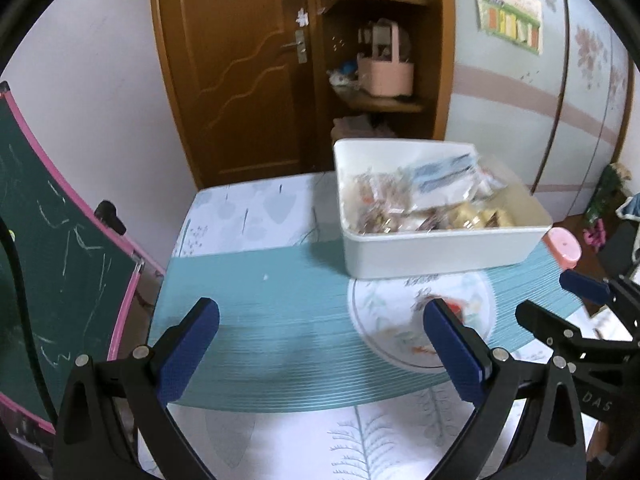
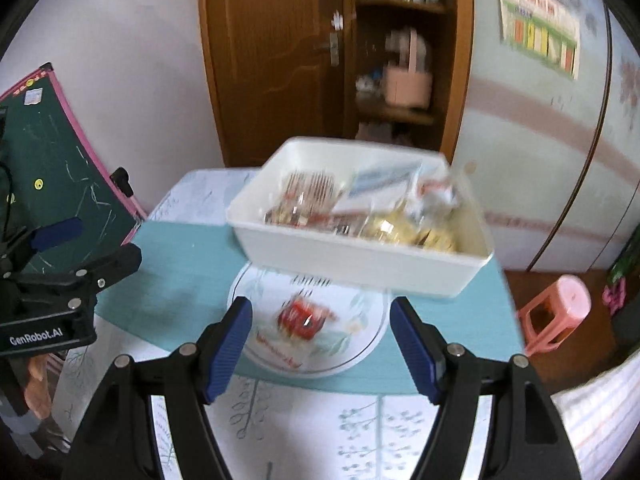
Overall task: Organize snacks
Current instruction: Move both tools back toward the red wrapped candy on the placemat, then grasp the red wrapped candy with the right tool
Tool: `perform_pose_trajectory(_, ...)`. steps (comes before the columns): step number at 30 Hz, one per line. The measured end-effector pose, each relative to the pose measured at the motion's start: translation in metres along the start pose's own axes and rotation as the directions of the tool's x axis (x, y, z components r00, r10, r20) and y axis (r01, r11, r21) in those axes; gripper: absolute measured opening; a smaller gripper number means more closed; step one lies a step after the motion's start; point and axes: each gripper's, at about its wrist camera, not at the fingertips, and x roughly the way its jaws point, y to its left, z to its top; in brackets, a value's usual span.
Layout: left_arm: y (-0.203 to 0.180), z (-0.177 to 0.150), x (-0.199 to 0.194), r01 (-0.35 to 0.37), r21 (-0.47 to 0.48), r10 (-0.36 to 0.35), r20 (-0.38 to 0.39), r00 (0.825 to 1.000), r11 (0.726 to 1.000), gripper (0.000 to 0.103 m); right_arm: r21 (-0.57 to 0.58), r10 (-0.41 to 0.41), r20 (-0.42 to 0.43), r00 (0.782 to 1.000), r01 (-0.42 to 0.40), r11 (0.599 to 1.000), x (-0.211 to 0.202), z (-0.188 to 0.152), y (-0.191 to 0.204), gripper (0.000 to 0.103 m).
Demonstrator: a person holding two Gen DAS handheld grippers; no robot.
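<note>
Plate [image 2: 360, 344] beneath claws, bin [image 2: 360, 256] behind.

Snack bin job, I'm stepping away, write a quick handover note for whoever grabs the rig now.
Left tongs: open, empty, above the teal mat.
Right tongs: open, empty, aimed at the plate.
White bin: on the mat behind the plate, full of wrapped snacks.
Red snack packet: lies on the plate.
Done: most snacks appear binned.
Left: probably the red packet; views are blurred.
</note>
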Motion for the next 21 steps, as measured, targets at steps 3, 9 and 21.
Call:
perform_pose_trajectory(3, 0.002, -0.009, 0.021, -0.023, -0.012, 0.023, -0.026, 0.999, 1.0, 0.102, 0.052, 0.019, -0.05, 0.999, -0.017, 0.998, 0.028, -0.011, 0.0, 0.072)
perform_pose_trajectory(9, 0.01, -0.024, 0.062, -0.042, -0.04, 0.037, -0.109, 0.993, 0.998, 0.102, 0.145, 0.053, -0.121, 0.991, -0.035, 0.989, 0.078, -0.023, 0.001, 0.072)
perform_pose_trajectory(21, 0.013, -0.032, 0.103, -0.051, -0.051, 0.042, -0.17, 0.985, 0.997, 0.102, 0.178, 0.024, -0.147, 0.989, 0.003, 0.984, 0.13, -0.028, 0.013, 0.072)
